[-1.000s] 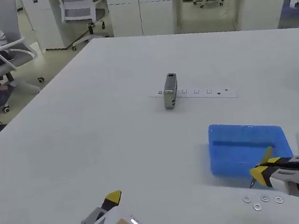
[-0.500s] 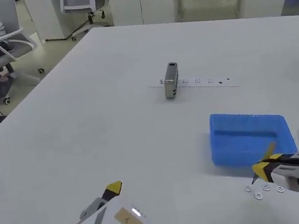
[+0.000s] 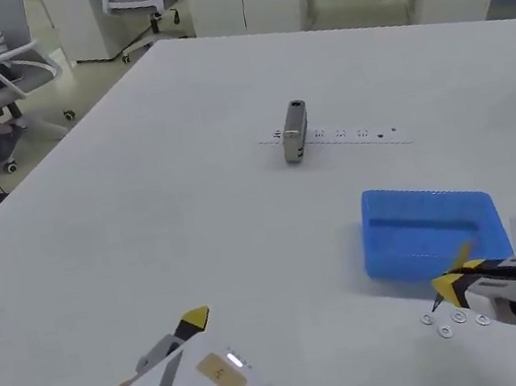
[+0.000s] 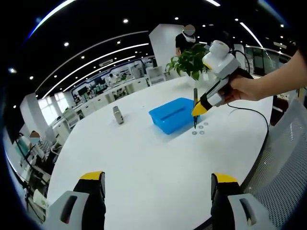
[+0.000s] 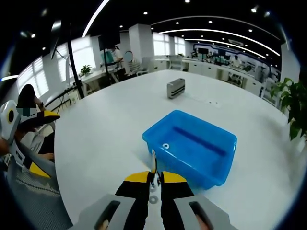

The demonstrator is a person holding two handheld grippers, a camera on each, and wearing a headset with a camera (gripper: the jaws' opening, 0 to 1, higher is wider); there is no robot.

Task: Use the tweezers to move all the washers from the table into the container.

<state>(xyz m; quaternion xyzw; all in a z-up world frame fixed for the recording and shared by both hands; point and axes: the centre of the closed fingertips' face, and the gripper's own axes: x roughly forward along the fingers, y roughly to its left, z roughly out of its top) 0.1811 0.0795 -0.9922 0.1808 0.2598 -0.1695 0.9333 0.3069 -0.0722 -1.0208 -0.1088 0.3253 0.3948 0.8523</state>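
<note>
Right, in the head view my right tool (image 3: 452, 289) sits at the near right edge of the tabletop (image 3: 188, 195). It is clenched on the tweezers (image 3: 439, 304), whose tips point down just beside the loose washers (image 3: 446, 331). Four of them lie in a small cluster just in front of the blue container (image 3: 428, 223), so each trip should be short.

In the left gripper view my left tool (image 4: 157, 178) is released, jaws wide apart with nothing between them, low and well apart from the work. I judge it stands back to leave the right side room. From there the tweezers hang nearly upright over the washers, which suits pinching a flat ring off a flat surface.

In the right gripper view the jaws press together around the tweezers, the thin tip poking out toward the container's near wall. Whether the tips pinch anything I cannot tell. One washer (image 5: 166, 145) already rests on the container floor.
</note>
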